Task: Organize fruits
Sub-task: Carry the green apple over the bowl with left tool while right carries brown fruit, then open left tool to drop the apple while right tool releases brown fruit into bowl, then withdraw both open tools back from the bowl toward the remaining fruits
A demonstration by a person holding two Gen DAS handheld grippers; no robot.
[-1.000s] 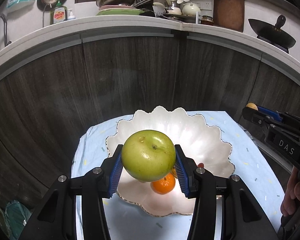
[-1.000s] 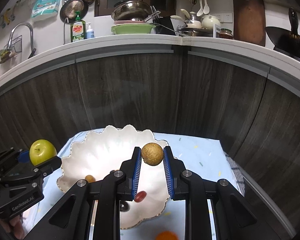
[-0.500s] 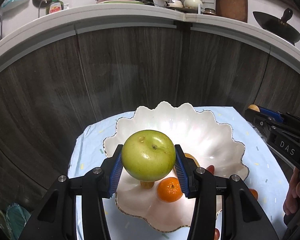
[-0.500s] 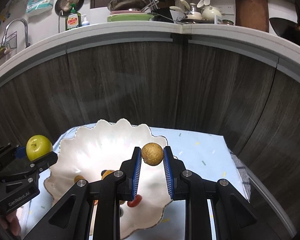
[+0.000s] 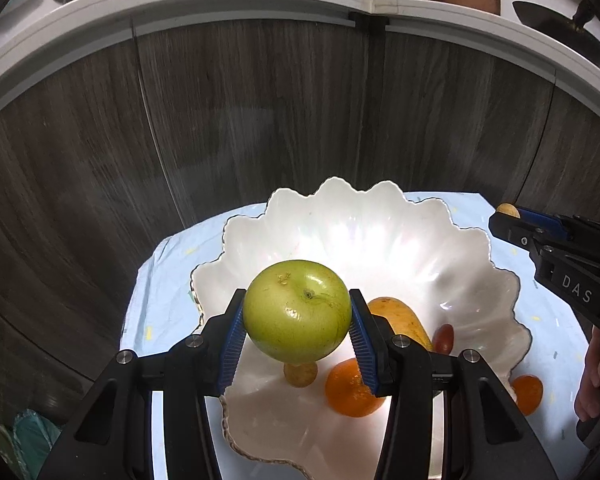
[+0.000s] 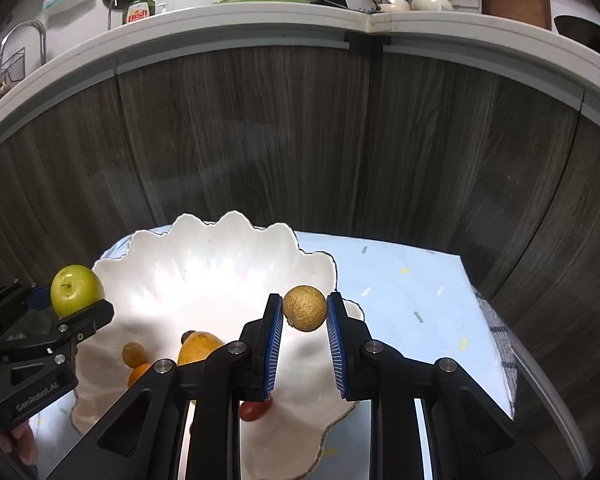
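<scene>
Left wrist view. My left gripper (image 5: pixel 296 320) is clamped on a green apple (image 5: pixel 297 311), the blue pads (image 5: pixel 231 340) pressing its two sides. The apple hangs above the near part of a white scalloped bowl (image 5: pixel 380 236), which stands on a pale blue cloth (image 5: pixel 168 280). Below and beyond the apple, inside the bowl, lie a small yellowish fruit (image 5: pixel 300 374), an orange (image 5: pixel 350 390), a yellow mango (image 5: pixel 400 316) and a small red fruit (image 5: pixel 444 338) — the mango and orange partly hidden by my right-hand finger. A second orange (image 5: pixel 528 394) lies on the cloth just outside the bowl's right rim. To my right, my right gripper (image 5: pixel 508 216) reaches in over the cloth with a brown fruit at its tip; how its pads stand cannot be told from here.

Right wrist view. My right gripper (image 6: pixel 305 316) is clamped on a small round brown fruit (image 6: pixel 305 308), held above the right edge of the bowl (image 6: pixel 220 256). Below and to the left of my fingers, in the bowl, are the mango (image 6: pixel 198 346), the small yellowish fruit (image 6: pixel 134 354), the orange (image 6: pixel 138 374) and the red fruit (image 6: pixel 254 410) — the last showing between my fingers. At far left, my left gripper (image 6: pixel 66 304) carries the green apple (image 6: pixel 76 290) over the bowl's left rim. The cloth (image 6: pixel 412 292) extends to my right.
</scene>
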